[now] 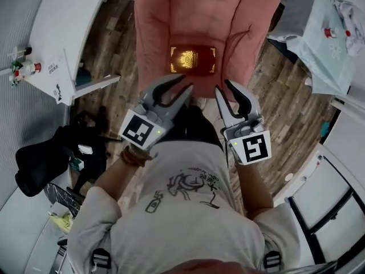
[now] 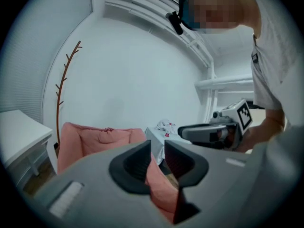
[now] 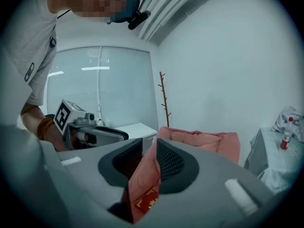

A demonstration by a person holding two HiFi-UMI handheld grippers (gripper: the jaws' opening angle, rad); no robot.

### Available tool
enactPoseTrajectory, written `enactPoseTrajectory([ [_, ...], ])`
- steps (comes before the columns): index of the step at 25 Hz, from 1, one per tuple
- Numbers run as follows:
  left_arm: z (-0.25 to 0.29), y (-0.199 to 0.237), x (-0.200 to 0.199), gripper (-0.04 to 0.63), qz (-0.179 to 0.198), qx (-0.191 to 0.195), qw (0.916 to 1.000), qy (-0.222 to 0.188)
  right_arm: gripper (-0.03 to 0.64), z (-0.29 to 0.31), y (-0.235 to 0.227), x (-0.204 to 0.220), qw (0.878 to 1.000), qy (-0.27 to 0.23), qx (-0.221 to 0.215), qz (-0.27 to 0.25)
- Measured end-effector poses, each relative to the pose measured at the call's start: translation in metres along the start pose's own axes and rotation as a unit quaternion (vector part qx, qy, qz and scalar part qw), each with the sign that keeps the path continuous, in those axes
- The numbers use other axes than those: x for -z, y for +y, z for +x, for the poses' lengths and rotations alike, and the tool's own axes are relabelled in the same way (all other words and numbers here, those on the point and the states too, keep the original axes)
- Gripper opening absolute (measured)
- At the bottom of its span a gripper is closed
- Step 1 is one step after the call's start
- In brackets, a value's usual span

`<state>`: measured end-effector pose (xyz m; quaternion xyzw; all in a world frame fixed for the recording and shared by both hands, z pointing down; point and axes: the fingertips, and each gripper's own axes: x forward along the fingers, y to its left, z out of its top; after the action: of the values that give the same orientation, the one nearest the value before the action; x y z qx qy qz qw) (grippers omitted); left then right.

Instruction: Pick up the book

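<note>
Pink armchair [image 1: 153, 33] on wood floor [image 1: 114, 50], white desk [image 1: 68, 16] left, cloth-covered table [image 1: 322, 56] right

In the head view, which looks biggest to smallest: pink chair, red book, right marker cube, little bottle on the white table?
1. pink chair
2. red book and right marker cube: look alike; the cube is nearer the camera, so no ranking
3. little bottle

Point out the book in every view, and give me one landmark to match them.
Head view: book at top centre, lying on the sofa seat.
Left gripper view: book cannot be made out; the sofa sits lower left.
Right gripper view: book at low centre, red with a gold emblem.
Shared landmark: the pink sofa, in all three views.
</note>
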<state>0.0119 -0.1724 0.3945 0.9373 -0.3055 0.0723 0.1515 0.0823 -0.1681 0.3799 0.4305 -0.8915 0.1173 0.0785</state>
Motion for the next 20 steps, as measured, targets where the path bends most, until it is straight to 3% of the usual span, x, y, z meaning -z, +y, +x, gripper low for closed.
enactPoseTrajectory([
  [9, 0.025, 0.084, 0.136, 0.132, -0.006, -0.022, 0.9961, 0.085, 0.13, 0.054, -0.049, 0.121, 0.996, 0.081, 0.013, 0.017],
  [20, 0.047, 0.162, 0.295, 0.169, -0.075, -0.051, 0.9837, 0.155, 0.152, 0.115, -0.094, 0.28, 0.984, 0.174, 0.014, 0.04],
])
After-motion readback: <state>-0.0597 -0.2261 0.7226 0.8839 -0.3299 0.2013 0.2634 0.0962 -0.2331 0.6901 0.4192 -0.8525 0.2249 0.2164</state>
